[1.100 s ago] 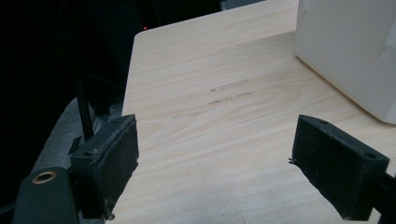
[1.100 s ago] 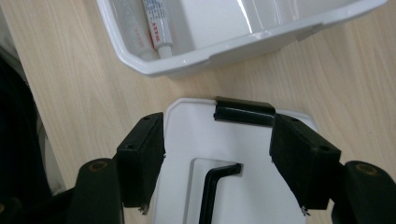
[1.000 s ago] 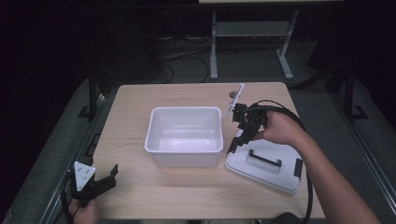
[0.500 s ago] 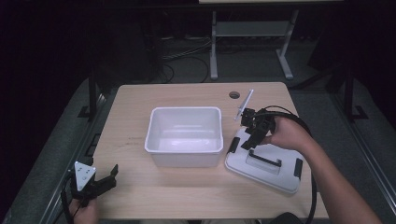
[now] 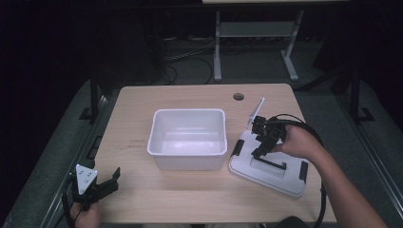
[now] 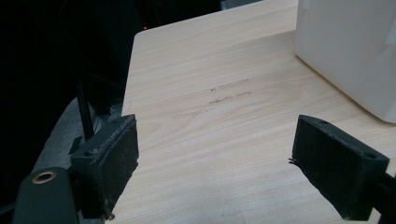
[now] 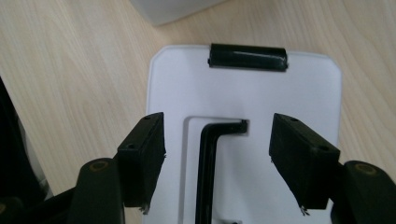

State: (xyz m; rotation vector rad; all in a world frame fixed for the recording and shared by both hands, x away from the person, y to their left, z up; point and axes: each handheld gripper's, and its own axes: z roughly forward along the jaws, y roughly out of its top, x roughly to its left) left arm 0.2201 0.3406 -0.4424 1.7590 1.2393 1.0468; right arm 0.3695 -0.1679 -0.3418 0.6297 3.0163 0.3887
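Tub: a white plastic tub [image 5: 188,137], rectangular with rounded corners and a rolled rim, stands open-topped in the middle of the table; its glossy inside holds nothing that can be seen. It lies to the left of the right claw and well ahead and to the right of the left claw. In the left gripper view its smooth white wall [image 6: 348,51] fills the upper right corner.

Lid: a flat white plastic lid [image 5: 268,164] with rounded corners lies on the table just right of the tub, directly under the right claw. A black bar handle [image 5: 268,163] sits in a shallow recess at its middle, and black clips [image 5: 302,170] sit at its short ends. In the right gripper view the handle [image 7: 208,172] runs up between the jaws and one clip [image 7: 247,57] lies beyond their tips.

Right claw: the right claw [image 5: 260,152] points down over the lid's handle. Its jaws stand wide, one on each side of the handle, the pads not touching it.

Left claw: the left claw [image 5: 111,176] hovers low at the near left corner, jaws wide with nothing but bare table between them. Its pads [image 6: 114,161] are black, rough and block-shaped.

Table: pale wood-grain table [image 5: 142,104], smooth and matt, with a few faint scuff marks [image 6: 229,91] ahead of the left claw.
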